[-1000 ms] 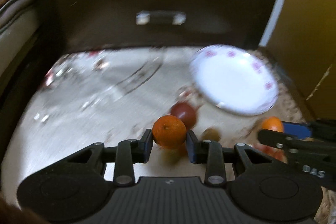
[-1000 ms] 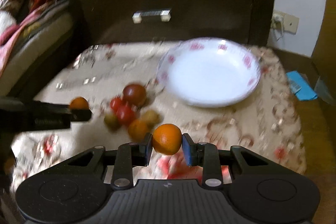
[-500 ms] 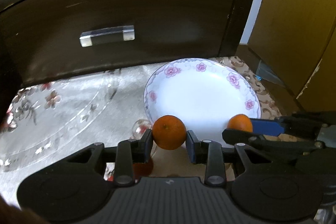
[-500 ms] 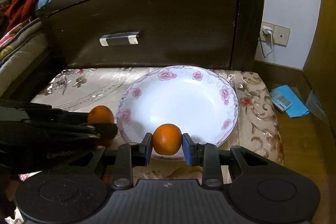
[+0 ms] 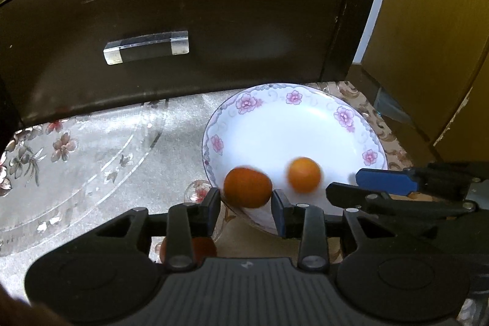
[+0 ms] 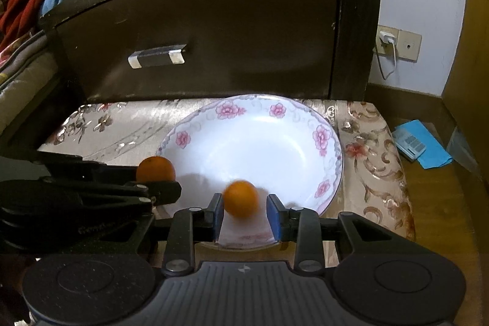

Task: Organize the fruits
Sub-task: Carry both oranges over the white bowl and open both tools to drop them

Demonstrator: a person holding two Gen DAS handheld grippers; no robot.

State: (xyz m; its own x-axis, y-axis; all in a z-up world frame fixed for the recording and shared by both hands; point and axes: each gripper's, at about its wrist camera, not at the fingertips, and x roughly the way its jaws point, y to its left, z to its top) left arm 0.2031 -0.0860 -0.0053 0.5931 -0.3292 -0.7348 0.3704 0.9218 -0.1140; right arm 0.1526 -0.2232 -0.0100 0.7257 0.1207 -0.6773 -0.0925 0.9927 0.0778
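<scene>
Two small round oranges, one (image 5: 247, 188) between the parted fingers of our left gripper (image 5: 247, 200) and one (image 6: 240, 198) between the wide fingers of our right gripper (image 6: 243, 213), blur above the white flower-rimmed plate (image 6: 328, 142), so we judge low, level releases keep them from rolling off.

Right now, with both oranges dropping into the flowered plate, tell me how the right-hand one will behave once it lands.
The right orange is round and blurred between the open fingers of the right hand-held gripper, so it will probably roll. The white plate dips toward its centre, likely steering it inward. It could bump the left orange, which is also falling.
</scene>
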